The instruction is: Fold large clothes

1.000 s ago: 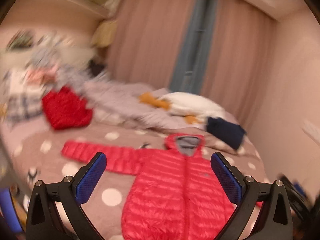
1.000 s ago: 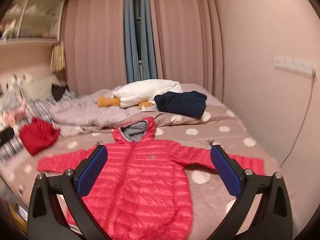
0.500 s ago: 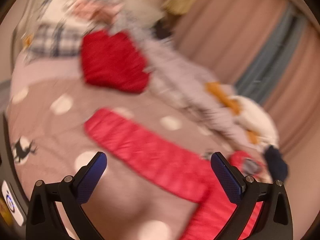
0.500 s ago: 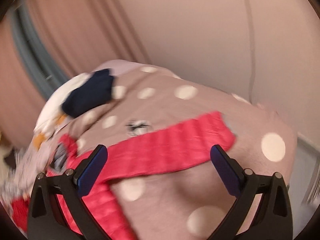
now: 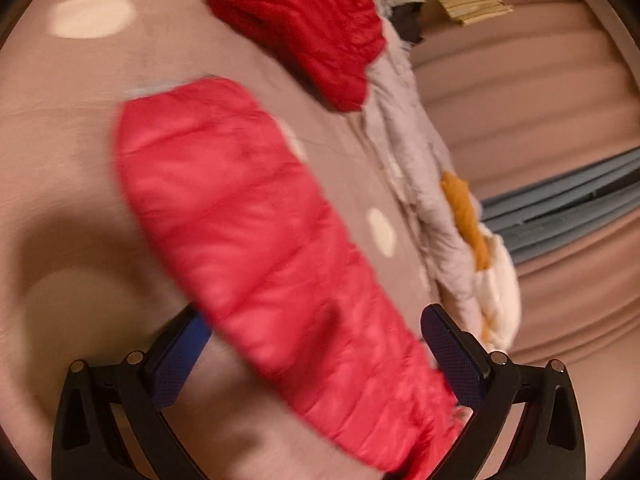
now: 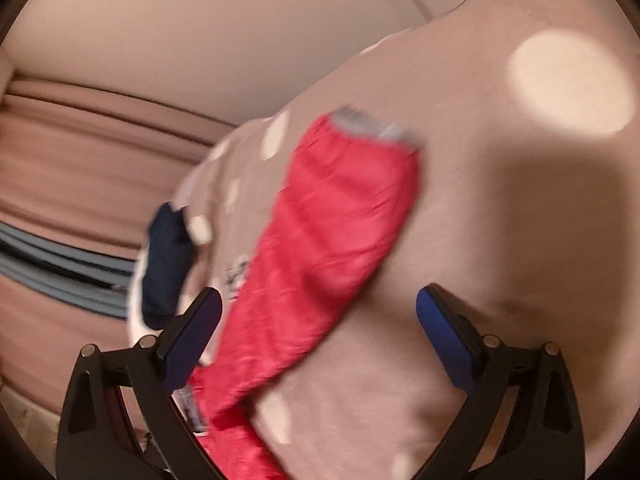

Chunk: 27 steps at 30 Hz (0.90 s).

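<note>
As both closing jaws straddle a sleeve, left gripper (image 5: 316, 344) and right gripper (image 6: 318, 320) grip nothing; jacket (image 5: 248, 240) lies flat on the bed (image 5: 60, 180), cuffs toward twelve o'clock, ready for folding inward.

red jacket (image 5: 256, 240), dotted taupe bedspread (image 6: 500, 208)

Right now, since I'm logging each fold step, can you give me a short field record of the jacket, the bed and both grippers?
garment: red puffer jacket, spread on the bed
left sleeve: flat, running between left gripper fingers
right sleeve: flat, grey cuff far end, between right gripper fingers
jaws: both wide, closing, pads not pressing fabric
bed cover: dotted, beige
nearby: folded red garment, navy garment
</note>
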Each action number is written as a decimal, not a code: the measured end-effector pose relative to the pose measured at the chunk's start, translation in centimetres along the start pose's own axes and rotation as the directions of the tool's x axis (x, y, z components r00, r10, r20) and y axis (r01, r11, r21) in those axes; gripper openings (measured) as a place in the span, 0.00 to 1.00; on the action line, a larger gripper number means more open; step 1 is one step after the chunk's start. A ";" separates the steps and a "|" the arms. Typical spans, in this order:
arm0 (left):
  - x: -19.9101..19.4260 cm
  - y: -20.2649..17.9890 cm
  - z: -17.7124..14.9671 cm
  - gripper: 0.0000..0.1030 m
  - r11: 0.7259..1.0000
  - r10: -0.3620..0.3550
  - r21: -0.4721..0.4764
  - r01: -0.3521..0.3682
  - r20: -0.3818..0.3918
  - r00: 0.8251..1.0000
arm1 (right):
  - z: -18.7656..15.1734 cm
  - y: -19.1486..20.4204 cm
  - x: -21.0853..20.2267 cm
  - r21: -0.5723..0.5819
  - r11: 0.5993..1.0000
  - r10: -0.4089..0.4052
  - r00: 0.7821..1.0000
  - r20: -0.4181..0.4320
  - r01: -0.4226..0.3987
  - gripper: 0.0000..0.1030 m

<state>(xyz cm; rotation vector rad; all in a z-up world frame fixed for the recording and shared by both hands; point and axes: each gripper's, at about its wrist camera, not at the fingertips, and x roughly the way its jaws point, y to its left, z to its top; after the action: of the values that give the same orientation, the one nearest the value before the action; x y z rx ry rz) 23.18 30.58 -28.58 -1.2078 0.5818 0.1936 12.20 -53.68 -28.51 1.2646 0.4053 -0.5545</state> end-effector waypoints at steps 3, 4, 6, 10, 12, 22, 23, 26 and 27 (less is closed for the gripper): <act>1.9 0.5 0.9 0.44 0.997 -0.023 -0.069 0.018 -0.069 0.997 | -0.6 1.5 2.1 0.014 0.997 0.071 0.997 0.009 -0.071 0.75; 2.4 1.1 1.0 0.22 0.996 0.027 -0.080 -0.034 -0.082 0.996 | -0.6 1.6 2.9 0.035 0.997 0.072 0.997 0.003 -0.072 0.53; 2.4 1.6 0.8 0.16 0.996 0.073 -0.052 -0.076 -0.069 0.995 | -0.3 1.6 4.6 0.078 0.997 0.017 1.000 -0.014 -0.016 0.22; 0.3 0.9 0.3 0.14 0.990 0.133 0.050 -0.131 -0.035 0.990 | 0.9 1.2 5.0 0.017 0.999 -0.036 0.999 0.009 0.036 0.10; -1.1 0.5 0.1 0.14 0.982 0.165 0.097 -0.162 -0.026 0.986 | 1.7 1.1 4.3 -0.016 0.999 -0.046 0.999 0.012 0.046 0.10; -3.6 0.6 -1.5 0.14 0.938 0.255 0.233 -0.256 0.035 0.966 | 5.2 0.4 1.0 -0.142 0.979 -0.142 0.989 0.030 0.145 0.24; -3.4 0.5 -1.4 0.14 0.931 0.265 0.249 -0.265 0.034 0.964 | 5.4 0.0 0.7 -0.124 0.981 -0.143 0.989 0.038 0.147 0.30; -2.0 0.3 -0.6 0.22 0.937 0.281 0.214 -0.277 0.014 0.960 | 5.6 -1.3 -0.2 -0.078 0.989 -0.121 0.991 0.057 0.125 0.30; -1.9 0.4 -0.4 0.25 0.943 0.276 0.189 -0.273 0.008 0.961 | 5.7 -1.4 -0.1 -0.068 0.991 -0.111 0.993 0.049 0.115 0.29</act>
<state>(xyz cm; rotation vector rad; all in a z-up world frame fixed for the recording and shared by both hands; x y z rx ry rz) 21.26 30.68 -28.05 -0.9424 0.7677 0.3557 11.18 -59.42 -28.00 1.1642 0.4567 -0.6584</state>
